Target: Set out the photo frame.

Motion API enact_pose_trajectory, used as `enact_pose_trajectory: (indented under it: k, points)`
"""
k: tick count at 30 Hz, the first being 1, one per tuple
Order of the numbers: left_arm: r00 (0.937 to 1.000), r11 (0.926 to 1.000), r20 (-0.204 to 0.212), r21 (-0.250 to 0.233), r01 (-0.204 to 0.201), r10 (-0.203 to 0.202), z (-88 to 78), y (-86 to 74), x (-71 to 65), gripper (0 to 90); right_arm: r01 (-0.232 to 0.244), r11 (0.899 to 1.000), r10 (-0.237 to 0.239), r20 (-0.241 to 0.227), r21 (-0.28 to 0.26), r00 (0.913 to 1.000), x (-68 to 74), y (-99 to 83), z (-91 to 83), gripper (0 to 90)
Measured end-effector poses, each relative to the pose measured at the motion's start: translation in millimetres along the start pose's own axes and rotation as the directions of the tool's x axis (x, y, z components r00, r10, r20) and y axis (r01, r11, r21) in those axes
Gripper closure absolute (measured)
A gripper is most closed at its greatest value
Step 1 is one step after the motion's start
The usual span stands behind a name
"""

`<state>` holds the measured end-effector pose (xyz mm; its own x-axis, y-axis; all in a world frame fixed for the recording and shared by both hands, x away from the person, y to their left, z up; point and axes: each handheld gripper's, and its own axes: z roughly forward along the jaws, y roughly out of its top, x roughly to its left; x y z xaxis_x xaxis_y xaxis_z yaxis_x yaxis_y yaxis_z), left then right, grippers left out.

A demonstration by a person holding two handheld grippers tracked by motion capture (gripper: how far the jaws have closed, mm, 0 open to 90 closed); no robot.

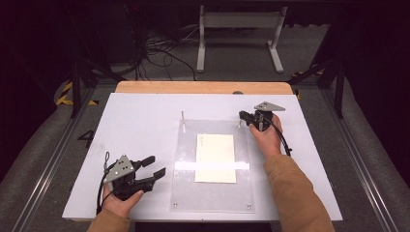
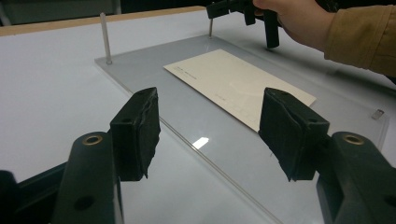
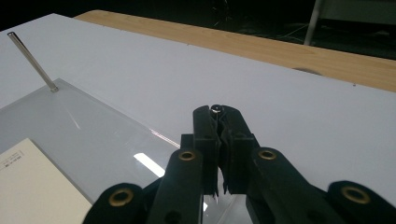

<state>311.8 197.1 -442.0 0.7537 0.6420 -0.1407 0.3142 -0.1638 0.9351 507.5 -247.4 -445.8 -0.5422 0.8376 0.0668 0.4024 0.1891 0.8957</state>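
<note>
A clear acrylic plate (image 1: pixel 212 198) lies on the white table with a cream sheet of paper (image 1: pixel 215 157) on its middle. Two thin metal pins stand at its far corners: the left pin (image 1: pixel 183 118) stands free. My right gripper (image 1: pixel 243 115) is at the right pin (image 1: pixel 240 123), jaws shut, and in the right gripper view the pin's shiny top (image 3: pixel 215 109) shows between the closed tips (image 3: pixel 218 112). My left gripper (image 1: pixel 155 165) rests open by the plate's near left edge, with nothing between its pads (image 2: pixel 140 126); it looks across the plate (image 2: pixel 154 70) at the paper (image 2: pixel 238 84).
The white tabletop (image 1: pixel 140 121) has bare room left of the plate and behind it. A wooden strip (image 1: pixel 203 87) runs along the far edge. Beyond it are floor cables (image 1: pixel 159 53) and a white stand (image 1: pixel 239 29). Small fittings mark the plate's near corners (image 1: pixel 175 204).
</note>
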Motion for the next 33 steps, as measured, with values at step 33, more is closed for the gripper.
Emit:
enact_pose_trajectory:
  k: [33]
  points:
    - [0.9891, 0.9891, 0.011, 0.007, -0.147, 0.147, -2.0, -3.0, 3.2, 28.0, -0.171, 0.985, 0.170, -0.094, 0.002, 0.9810, -23.5, 4.5, 17.0, 85.5]
